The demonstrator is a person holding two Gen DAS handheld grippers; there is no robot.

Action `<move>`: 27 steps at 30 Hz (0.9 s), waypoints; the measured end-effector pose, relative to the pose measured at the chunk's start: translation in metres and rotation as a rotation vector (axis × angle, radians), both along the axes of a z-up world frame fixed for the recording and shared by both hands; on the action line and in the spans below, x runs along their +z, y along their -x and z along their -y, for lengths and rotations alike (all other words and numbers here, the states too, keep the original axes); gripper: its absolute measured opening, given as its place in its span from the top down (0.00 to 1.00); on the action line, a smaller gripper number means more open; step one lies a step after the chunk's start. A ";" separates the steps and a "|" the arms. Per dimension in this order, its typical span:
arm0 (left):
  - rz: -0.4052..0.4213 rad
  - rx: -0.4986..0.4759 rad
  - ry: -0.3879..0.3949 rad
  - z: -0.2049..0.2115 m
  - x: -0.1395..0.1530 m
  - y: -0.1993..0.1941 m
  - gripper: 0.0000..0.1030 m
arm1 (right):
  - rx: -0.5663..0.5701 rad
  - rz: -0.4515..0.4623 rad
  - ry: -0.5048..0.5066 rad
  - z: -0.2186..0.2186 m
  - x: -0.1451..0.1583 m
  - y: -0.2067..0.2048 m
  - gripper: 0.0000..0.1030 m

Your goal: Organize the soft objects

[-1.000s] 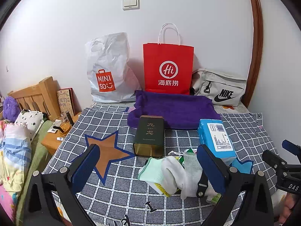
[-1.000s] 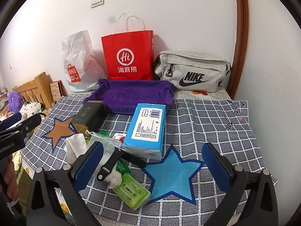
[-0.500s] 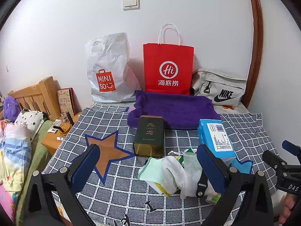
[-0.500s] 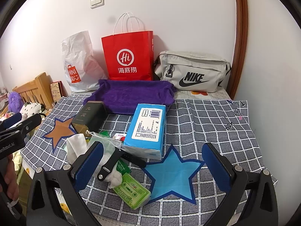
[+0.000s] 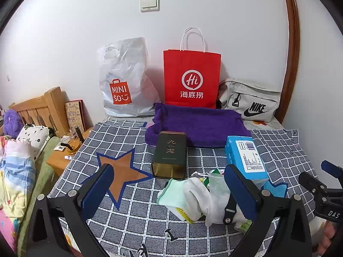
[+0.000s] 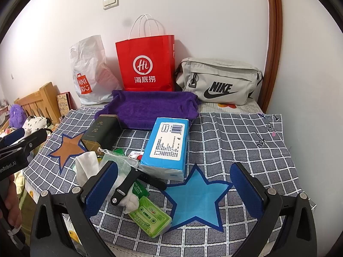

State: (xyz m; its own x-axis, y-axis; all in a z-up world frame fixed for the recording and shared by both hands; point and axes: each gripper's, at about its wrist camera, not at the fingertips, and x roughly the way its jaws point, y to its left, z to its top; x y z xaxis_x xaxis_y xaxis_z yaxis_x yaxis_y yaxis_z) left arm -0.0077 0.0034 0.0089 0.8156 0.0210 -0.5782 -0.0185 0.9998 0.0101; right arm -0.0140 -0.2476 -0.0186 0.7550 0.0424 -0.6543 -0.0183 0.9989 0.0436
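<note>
Right wrist: red bag (image 6: 145,64) upright, contents hidden.

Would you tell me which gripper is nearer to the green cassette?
Right. The right gripper hovers just above the green cassette, which lies between its fingers. The left gripper is farther left, over the white cloths.

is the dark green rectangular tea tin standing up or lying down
Lying down: the dark green rectangular tea tin rests on its long side on the checked cloth, gold end facing the camera.
</note>
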 end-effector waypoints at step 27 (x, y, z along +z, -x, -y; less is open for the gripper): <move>-0.172 0.030 -0.053 -0.007 -0.066 -0.035 0.00 | 0.224 -0.159 -0.017 -0.004 -0.096 -0.017 0.00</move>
